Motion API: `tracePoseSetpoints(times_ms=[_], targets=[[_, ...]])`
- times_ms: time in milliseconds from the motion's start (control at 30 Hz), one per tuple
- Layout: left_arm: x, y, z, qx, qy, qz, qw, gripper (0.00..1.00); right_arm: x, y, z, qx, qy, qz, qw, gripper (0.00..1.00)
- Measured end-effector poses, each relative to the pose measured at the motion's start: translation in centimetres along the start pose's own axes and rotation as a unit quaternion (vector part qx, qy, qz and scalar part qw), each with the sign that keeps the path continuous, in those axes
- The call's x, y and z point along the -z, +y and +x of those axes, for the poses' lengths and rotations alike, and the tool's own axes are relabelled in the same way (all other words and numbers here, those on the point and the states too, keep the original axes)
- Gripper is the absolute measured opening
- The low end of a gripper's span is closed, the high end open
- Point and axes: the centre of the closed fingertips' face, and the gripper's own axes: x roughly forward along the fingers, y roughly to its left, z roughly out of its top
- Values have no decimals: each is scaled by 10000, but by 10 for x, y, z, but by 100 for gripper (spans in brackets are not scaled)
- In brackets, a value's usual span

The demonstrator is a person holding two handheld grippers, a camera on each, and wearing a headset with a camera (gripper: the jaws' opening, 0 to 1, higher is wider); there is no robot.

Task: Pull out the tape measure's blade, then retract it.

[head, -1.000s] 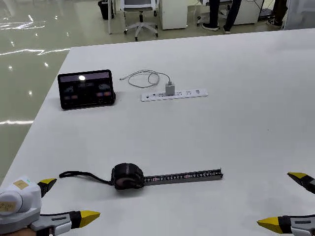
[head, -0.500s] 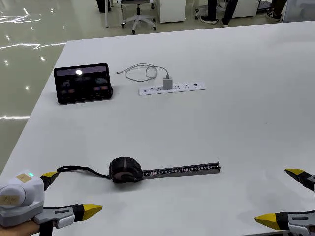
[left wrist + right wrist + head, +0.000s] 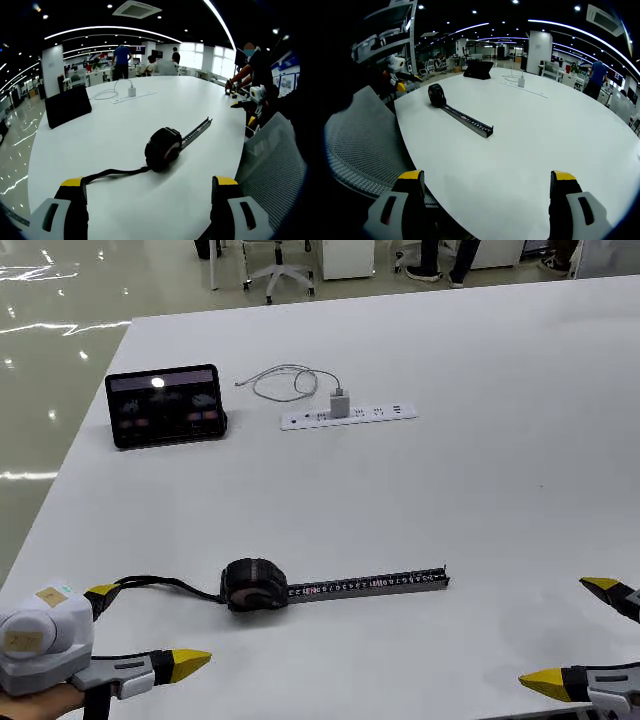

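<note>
left gripper (image 3: 148,626), right gripper (image 3: 570,632) jaws gaping wide, empty | blade (image 3: 370,585) lying out | judging: steadying tape measure (image 3: 255,586), easing blade back

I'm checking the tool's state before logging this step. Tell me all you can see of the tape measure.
The tape measure has a round black case that rests on the white table. Its dark blade, with pale markings, lies pulled out flat on the table, and nothing touches its tip. A black strap trails the other way and ends near the open left gripper; whether they touch is unclear.
</note>
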Motion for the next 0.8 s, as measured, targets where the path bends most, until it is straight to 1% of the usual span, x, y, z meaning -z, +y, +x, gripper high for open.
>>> tracePoseSetpoints(times_ms=[67, 233, 333, 400, 433, 467, 500, 567, 600, 667, 700, 733, 767, 800], targets=[[-1, -1, 1, -3, -11, 21, 10000, 100, 0, 1, 1, -28, 13, -24, 10000, 100], [4, -1, 4, -28, 36, -16, 10000, 100, 2, 4, 2, -90, 40, -51, 9999, 100], [1, -2, 4, -31, 16, -35, 10000, 100, 2, 2, 3, -108, 77, -87, 9999, 100], [0, -2, 6, -35, 32, -36, 10000, 100, 2, -1, 4, -80, 100, -168, 9998, 100], [0, -2, 8, -37, 43, -49, 10000, 100, 2, -3, 4, -60, 149, -317, 9994, 100], [-2, -1, 9, -61, 42, -75, 9999, 100, 2, -3, 4, -77, 162, -346, 9992, 100], [-5, 0, 11, -113, 21, -141, 9998, 100, 0, -3, 5, -86, 148, -331, 9993, 100], [-11, -1, 15, -170, -50, -172, 9997, 100, -2, -4, 7, -110, 153, -344, 9992, 100], [-14, 0, 18, -262, -59, -230, 9994, 100, -5, -6, 8, -114, 163, -392, 9990, 100], [-18, -2, 23, -325, -89, -308, 9990, 100, -9, -8, 10, -145, 173, -424, 9988, 100], [-21, -3, 25, -409, -131, -303, 9986, 100, -10, -9, 11, -176, 202, -434, 9987, 100], [-22, -2, 29, -607, -96, -311, 9976, 100, -11, -11, 13, -231, 276, -501, 9981, 100], [-23, -7, 32, -574, -71, -250, 9980, 100, -11, -13, 14, -246, 336, -592, 9974, 100], [-26, -8, 36, -643, -76, -252, 9976, 100, -14, -14, 16, -308, 367, -632, 9968, 100]])
